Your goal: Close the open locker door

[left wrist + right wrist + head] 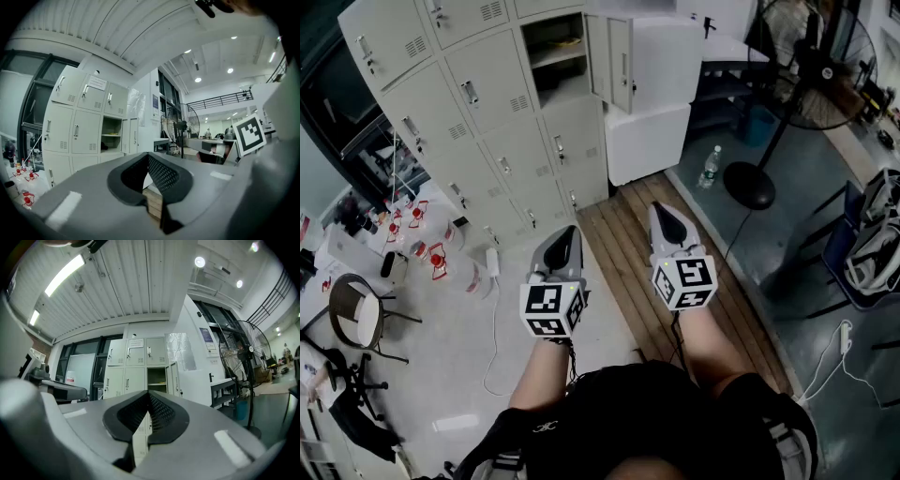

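A block of pale grey lockers (478, 103) stands ahead of me. One upper compartment (555, 52) is open, and its door (614, 61) is swung out to the right. My left gripper (567, 234) and right gripper (664, 210) hover side by side over the floor, well short of the lockers, both shut and empty. In the left gripper view the open compartment (111, 135) and its door (130, 136) lie beyond the shut left gripper (149, 157). The right gripper view shows the same compartment (157, 378) and door (172, 378) above the shut right gripper (149, 393).
A white cabinet (649, 141) stands just right of the open door. A standing fan (811, 75) and a water bottle (710, 167) are further right. A wooden strip of floor (623, 253) runs to the lockers. A round chair (356, 314) and small red-and-white items (431, 255) lie left.
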A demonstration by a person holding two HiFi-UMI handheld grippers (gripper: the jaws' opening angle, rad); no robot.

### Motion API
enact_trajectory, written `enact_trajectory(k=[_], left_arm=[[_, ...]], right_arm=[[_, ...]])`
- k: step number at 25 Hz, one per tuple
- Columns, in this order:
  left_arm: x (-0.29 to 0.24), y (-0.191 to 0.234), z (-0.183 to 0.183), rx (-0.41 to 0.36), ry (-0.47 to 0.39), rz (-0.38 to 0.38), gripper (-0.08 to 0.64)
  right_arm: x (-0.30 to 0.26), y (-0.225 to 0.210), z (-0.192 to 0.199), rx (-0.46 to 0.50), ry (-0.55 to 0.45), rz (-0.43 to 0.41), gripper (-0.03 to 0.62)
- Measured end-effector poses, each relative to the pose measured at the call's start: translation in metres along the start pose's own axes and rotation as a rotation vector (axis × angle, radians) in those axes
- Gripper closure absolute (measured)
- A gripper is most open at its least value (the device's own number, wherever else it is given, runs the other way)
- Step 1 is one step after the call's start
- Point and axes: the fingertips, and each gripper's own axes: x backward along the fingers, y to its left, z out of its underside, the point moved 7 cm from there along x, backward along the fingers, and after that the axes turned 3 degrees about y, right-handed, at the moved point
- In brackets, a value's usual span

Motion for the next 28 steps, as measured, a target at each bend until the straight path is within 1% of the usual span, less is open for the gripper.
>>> enact_trajectory(k=[3,9,13,22,28], left_arm=[[0.002,0.005,-0.001,-0.001,-0.004,0.003,0.56],[0.007,0.014,0.0,0.003,-0.004,0.018,0.56],[0.014,0.023,0.002,0.011,-0.007,0.033,0.56],[0.033,0.046,0.012,0.029,-0.006,0.073,0.56],[0.032,0.047,0.011,0.028,-0.01,0.111,0.56]], right_arm=[[-0.002,0.006,0.0,0.005,-0.001,0.0,0.581],[-0.003,0.014,0.001,-0.021,-0.013,0.003,0.58],[-0.002,0.026,0.0,-0.011,-0.008,0.013,0.58],[0.001,0.055,0.008,0.005,0.026,0.066,0.58],[0.005,0.056,0.005,0.006,0.027,0.102,0.58]])
